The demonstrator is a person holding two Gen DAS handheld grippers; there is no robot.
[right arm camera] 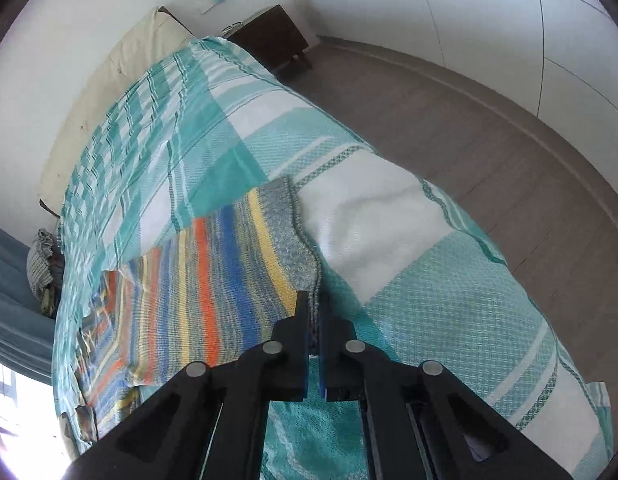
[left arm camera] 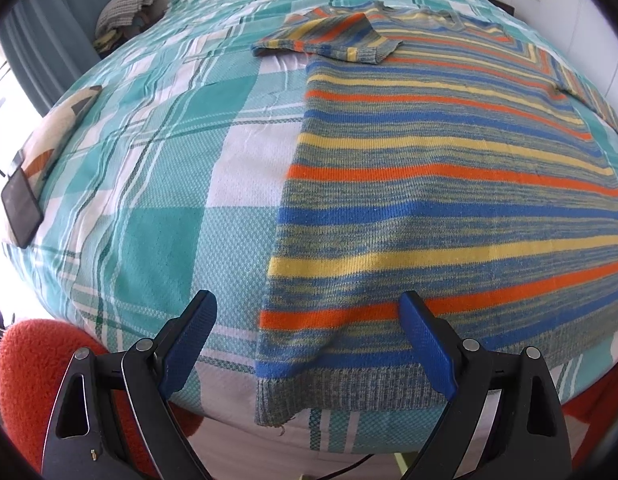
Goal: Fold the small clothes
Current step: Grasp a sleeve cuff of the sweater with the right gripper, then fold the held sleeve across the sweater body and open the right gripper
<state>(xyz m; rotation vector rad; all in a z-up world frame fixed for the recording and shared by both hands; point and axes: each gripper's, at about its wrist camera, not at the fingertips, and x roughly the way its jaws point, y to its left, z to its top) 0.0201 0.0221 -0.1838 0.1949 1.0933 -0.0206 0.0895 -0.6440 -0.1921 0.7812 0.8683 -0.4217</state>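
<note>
One striped knit sweater (left arm camera: pixel 449 184), banded in blue, yellow, orange and grey, lies spread flat on the teal-and-white checked bedspread (left arm camera: pixel 149 200), its ribbed grey hem (left arm camera: pixel 349 388) nearest me and its long axis running from 6 o'clock up to the neckline at 12. One sleeve (left arm camera: pixel 329 40) is already turned across the chest at about 11 o'clock.

In my right wrist view, my right gripper (right arm camera: pixel 314 312) has its jaws pinched together on the ribbed hem edge (right arm camera: pixel 305 240) at that corner, the sweater's body stretching away toward 9 o'clock.

My left gripper (left arm camera: pixel 309 320) hangs with jaws spread wide and holds nothing; the hem's other corner sits right between its fingers, at 12 o'clock and close. I judge that this hand must close on that corner next, so both hem corners can travel up toward the neckline.
</note>
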